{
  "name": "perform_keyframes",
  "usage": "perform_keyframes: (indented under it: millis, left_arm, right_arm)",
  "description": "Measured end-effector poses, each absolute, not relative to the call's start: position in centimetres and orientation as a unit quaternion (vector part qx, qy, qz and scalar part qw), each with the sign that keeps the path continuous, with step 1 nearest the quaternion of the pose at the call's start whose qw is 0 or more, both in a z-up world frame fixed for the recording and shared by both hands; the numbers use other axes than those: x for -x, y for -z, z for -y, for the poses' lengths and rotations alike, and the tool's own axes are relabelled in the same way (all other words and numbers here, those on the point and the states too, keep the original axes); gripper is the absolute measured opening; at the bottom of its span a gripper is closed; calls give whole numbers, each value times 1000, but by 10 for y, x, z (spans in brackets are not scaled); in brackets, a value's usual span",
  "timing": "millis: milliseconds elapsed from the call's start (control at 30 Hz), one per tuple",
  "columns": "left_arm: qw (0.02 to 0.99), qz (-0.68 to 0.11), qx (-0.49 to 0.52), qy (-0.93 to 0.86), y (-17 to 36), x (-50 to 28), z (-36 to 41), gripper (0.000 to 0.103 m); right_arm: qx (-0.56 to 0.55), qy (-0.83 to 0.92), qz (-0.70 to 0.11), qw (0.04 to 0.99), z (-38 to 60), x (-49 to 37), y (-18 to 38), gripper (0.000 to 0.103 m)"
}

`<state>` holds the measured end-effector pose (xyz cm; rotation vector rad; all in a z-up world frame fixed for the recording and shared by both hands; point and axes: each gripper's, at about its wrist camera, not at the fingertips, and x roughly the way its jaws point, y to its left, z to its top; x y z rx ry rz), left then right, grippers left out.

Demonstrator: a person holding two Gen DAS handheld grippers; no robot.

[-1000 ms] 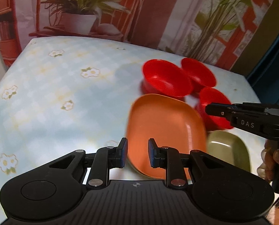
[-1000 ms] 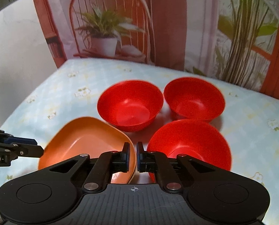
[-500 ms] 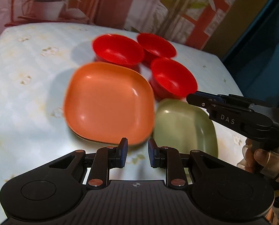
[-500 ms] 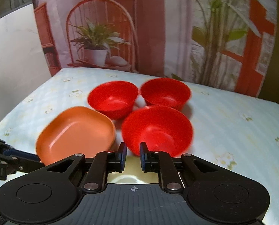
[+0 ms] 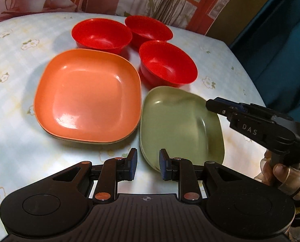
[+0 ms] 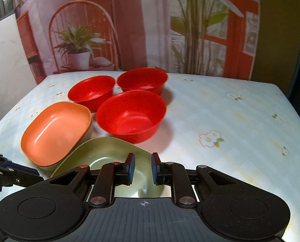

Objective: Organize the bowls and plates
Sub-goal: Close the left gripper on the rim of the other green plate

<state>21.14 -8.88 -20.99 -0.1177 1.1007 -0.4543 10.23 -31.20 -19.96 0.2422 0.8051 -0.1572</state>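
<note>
1. While both grippers hover over the near end, the table (image 5: 12, 76), under a pale blue floral cloth, carries all the dishware; a printed backdrop (image 6: 170, 30) of plants and a chair hangs behind its far edge.
2. Orange plate (image 5: 87, 94): square with rounded corners, left of centre in the left wrist view. It sits on top of another plate whose pale rim shows just under its near edge.
3. Green plate (image 5: 178, 121): same shape, just right of the orange plate, edges nearly touching. It is the dish nearest both cameras.
4. Three red bowls, upright, clustered behind the plates: far-left bowl (image 5: 101, 33), far-right bowl (image 5: 149, 28), near bowl (image 5: 168, 62). The near bowl sits just behind the green plate; the far two are side by side, close together.
5. Left gripper (image 5: 148, 166): jaws slightly apart, nothing between the pads. The green plate's near-left edge shows in the gap, below the tips; contact can't be judged.
6. Right gripper (image 6: 142, 168): jaws slightly apart, nothing gripped, fingers over the green plate's near side. In the left wrist view it comes in from the right, tip above the plate's right rim, with the person's hand (image 5: 281, 173) on its grip.
</note>
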Motion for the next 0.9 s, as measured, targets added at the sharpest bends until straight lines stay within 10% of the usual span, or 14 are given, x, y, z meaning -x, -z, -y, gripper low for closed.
perform_keyframes:
  millis: [900]
  left_arm:
    - [809,-539,76,223,227,-216,92,19]
  right_arm:
    - [-170,80,-409,893,327,-78,226,11]
